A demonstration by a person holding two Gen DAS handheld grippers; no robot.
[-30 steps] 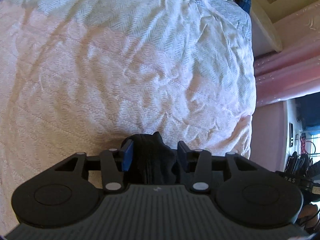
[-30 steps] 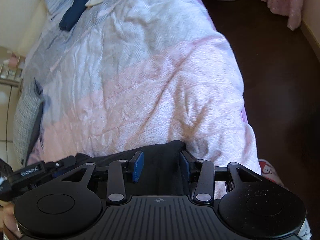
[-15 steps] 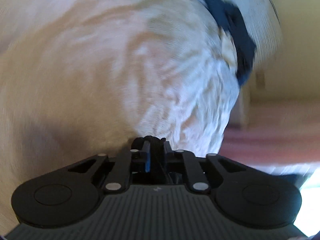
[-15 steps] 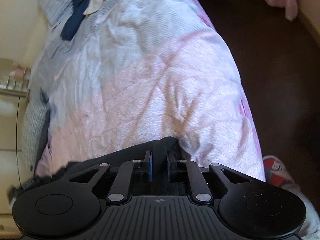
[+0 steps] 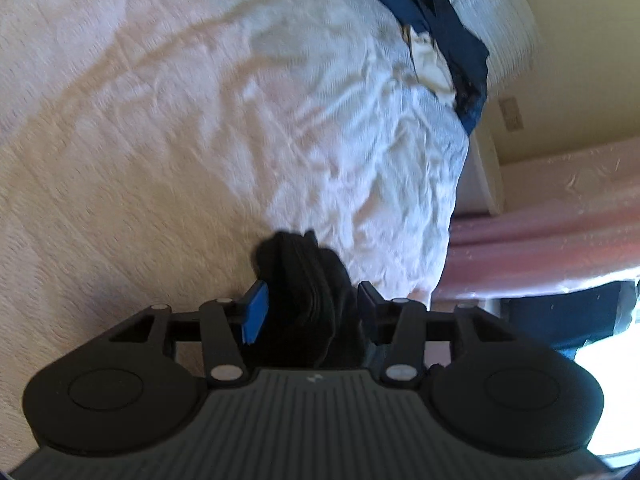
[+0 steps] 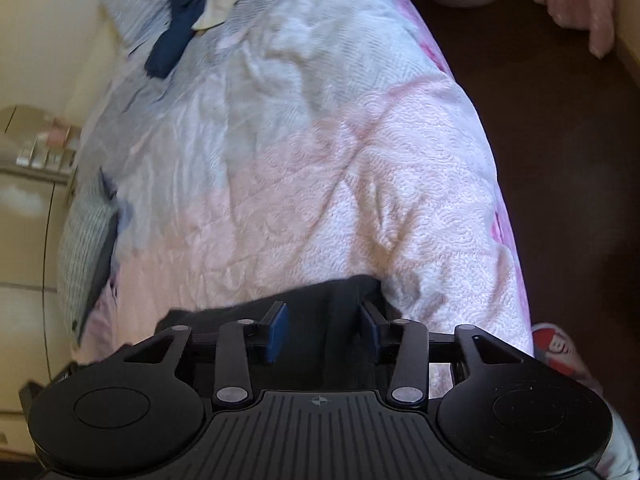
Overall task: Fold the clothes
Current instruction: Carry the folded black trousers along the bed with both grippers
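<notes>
A bunched black garment [image 5: 308,264] lies on the pale quilted bed cover [image 5: 160,120]. It sits between the blue-padded fingers of my left gripper [image 5: 310,304], which stand apart, open. In the right wrist view the same black garment [image 6: 320,300] stretches leftward along the near edge of the bed. My right gripper [image 6: 322,328] is over it, open, with the cloth between and under its fingers. How much of the garment lies under the gripper bodies is hidden.
A navy garment [image 5: 440,20] with a cream cloth [image 5: 428,60] lies at the bed's far end, also visible as the navy garment [image 6: 180,28]. Pink curtain [image 5: 540,240] hangs right of the bed. Dark floor [image 6: 560,120], a red-and-white shoe [image 6: 560,348] and a grey pillow [image 6: 84,240] flank the bed.
Half a second ago both grippers were shut on the black garment; now both have opened. The left gripper swung, bringing the navy garment into view.
</notes>
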